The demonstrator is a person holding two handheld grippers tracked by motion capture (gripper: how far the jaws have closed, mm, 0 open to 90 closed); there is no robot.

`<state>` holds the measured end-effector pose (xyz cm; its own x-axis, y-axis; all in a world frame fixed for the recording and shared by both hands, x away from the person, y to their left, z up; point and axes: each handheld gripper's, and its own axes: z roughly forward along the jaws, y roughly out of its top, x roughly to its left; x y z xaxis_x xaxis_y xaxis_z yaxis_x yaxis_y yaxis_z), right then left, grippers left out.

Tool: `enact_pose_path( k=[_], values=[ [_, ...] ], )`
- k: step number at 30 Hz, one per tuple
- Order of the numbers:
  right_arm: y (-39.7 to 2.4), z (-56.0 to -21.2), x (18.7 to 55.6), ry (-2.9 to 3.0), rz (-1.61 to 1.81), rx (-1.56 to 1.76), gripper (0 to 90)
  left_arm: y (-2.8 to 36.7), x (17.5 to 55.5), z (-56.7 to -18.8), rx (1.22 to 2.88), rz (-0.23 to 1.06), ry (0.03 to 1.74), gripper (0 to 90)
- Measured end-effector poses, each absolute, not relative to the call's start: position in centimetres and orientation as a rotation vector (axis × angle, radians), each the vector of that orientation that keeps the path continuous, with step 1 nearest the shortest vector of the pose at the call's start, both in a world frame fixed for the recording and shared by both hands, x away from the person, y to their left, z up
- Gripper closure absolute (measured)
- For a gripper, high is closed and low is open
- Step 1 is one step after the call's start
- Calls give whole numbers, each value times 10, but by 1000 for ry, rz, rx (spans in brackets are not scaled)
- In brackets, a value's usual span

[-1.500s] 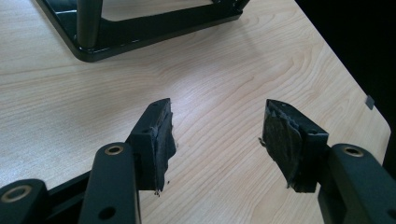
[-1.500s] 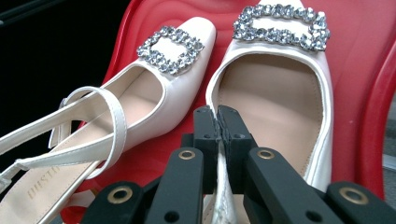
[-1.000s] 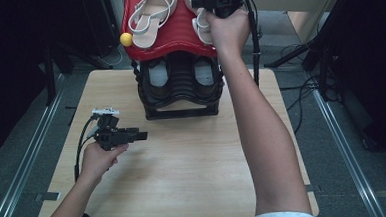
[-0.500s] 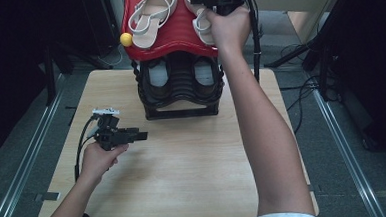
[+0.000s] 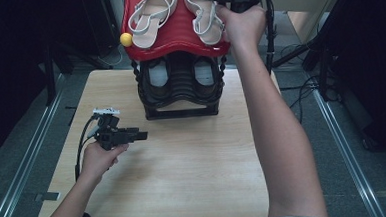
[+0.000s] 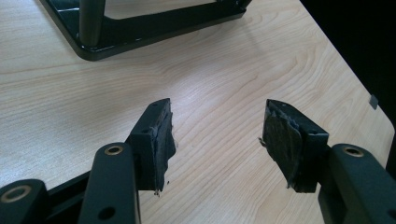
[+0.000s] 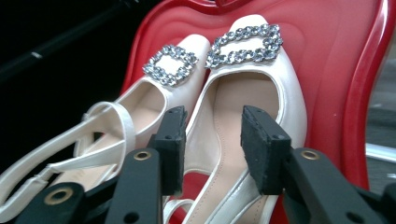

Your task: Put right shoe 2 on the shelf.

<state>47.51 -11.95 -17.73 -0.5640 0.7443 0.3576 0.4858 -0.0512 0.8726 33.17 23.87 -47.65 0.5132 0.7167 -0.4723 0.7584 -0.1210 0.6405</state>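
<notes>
Left gripper [image 5: 141, 135] sat idle at lower left of the high view, jaws apart over bare table [image 5: 194, 178]. At top centre, white sandals [image 5: 203, 15] lay on the red rack top [image 5: 177, 39]. Right gripper [image 7: 212, 144], upper right, had jaws just opening, nothing pinched, seemingly a release. Best to back straight off, clear of the straps.

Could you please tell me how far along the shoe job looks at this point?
Done: both white shoes, left shoe and right shoe, lie on the red shelf. In hand: the right gripper has just been opening its jaws around the right shoe's side, pads not pressing. Left: probably only withdrawing; the left gripper waits open over the table.
</notes>
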Motion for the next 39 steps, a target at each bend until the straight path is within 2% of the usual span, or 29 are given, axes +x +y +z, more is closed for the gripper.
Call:
enact_pose_path(
  k=[4,15,39],
  values=[
    [-128,-176,473,1981,1632,1329,576,240,332,-477,1857,-53,1222,427],
    [-164,-185,468,1939,1622,1344,576,239,332,-477,1863,-51,1227,428],
    [-227,-238,451,1930,1563,1420,564,241,331,-476,1857,-46,1231,427]
  ],
)
